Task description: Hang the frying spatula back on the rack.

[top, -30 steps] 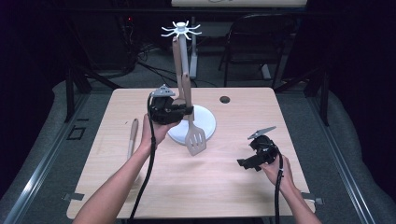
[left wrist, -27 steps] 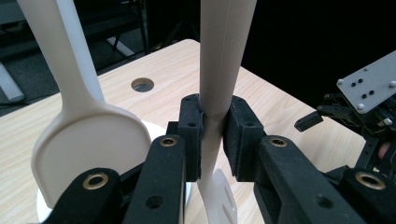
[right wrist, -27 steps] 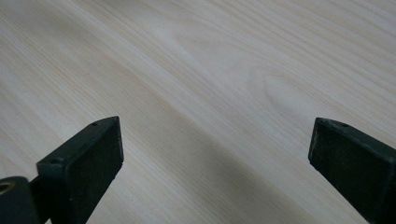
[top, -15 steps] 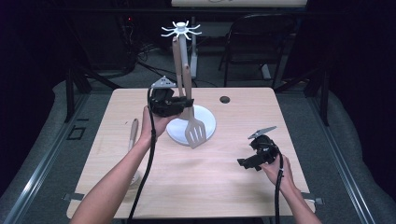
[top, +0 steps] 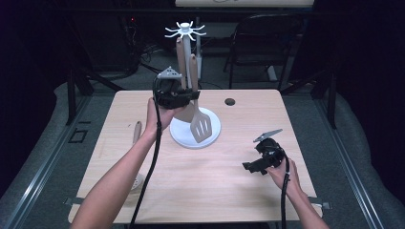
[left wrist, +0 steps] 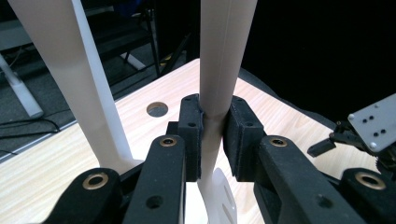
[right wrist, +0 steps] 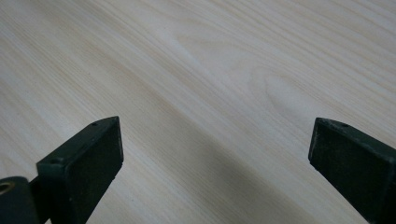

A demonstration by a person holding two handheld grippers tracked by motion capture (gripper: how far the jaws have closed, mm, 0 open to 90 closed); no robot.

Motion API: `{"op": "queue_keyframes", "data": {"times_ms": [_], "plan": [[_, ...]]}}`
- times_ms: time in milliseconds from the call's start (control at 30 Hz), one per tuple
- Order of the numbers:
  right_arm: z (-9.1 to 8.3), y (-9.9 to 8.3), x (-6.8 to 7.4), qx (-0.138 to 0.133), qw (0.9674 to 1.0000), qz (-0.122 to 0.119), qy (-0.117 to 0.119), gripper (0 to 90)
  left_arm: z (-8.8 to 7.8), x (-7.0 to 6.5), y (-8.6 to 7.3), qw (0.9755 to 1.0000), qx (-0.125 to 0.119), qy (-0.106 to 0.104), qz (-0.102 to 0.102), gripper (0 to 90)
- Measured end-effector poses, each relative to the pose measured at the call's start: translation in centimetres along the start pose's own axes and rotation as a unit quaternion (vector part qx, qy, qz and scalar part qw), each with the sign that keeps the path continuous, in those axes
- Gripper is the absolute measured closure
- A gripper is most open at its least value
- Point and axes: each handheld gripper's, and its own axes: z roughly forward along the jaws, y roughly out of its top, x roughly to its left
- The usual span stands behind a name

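While right tool (top: 260, 160) rests wide, left tool (top: 177, 97) lifts spatula (top: 200, 124) higher.

Dark room, grey floor (top: 43, 157), a black chair (top: 258, 43) behind.

The left gripper (top: 188, 95) has lifted the spatula (top: 200, 125), seemingly higher.
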Motion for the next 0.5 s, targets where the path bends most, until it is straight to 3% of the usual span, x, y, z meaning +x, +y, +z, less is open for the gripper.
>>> {"op": "queue_keyframes", "data": {"times_ms": [500], "plan": [[0.1,0.0,0.0,0.008,1.0,-0.001,0.002,2.7,0.3,0.4,2.2,1.0,0.002,0.005,0.008,78.0]]}}
